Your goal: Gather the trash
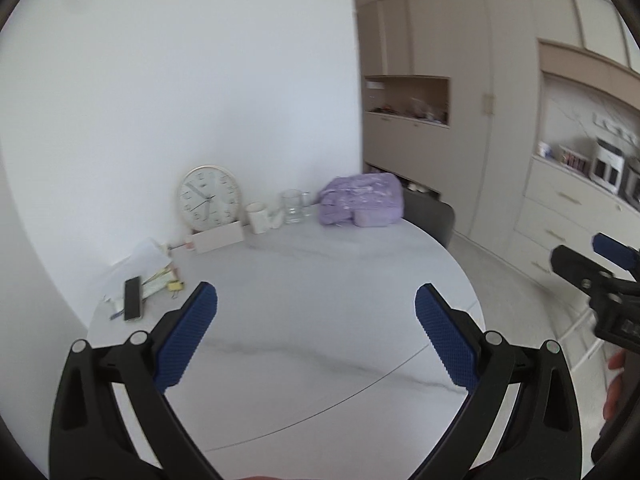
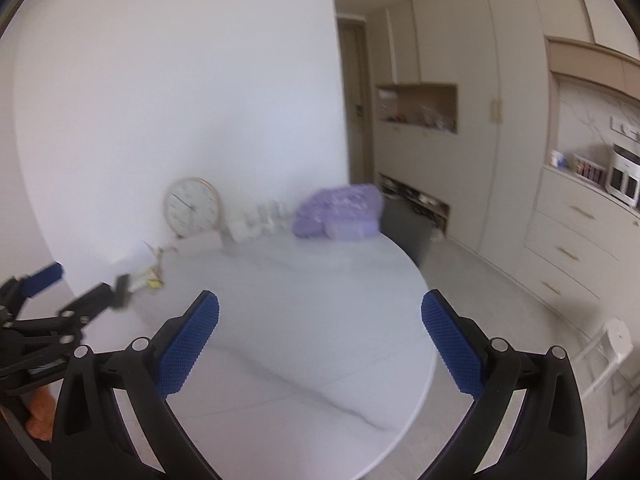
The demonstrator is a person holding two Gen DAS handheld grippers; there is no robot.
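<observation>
My left gripper (image 1: pixel 316 300) hangs open over the white marble table (image 1: pixel 320 280) with nothing between its blue pads. My right gripper (image 2: pixel 320 308) is open too, above the same table (image 2: pixel 300 300), and holds nothing. A heap of loose papers (image 1: pixel 150 268) with a black phone-like slab (image 1: pixel 133 299) and a yellow clip (image 1: pixel 175 286) lies at the table's far left, by the wall. The right gripper (image 1: pixel 592 264) shows at the right edge of the left wrist view. The left gripper (image 2: pixel 76 284) appears at the left edge of the right wrist view, near the papers (image 2: pixel 148 276).
Along the wall stand a round clock (image 1: pixel 209 197), a small white box (image 1: pixel 218 237), a white mug (image 1: pixel 257 218), a glass mug (image 1: pixel 294 206) and a purple bag (image 1: pixel 362 199). A dark chair (image 1: pixel 430 216) sits behind the table. Cabinets (image 2: pixel 568 248) line the right side.
</observation>
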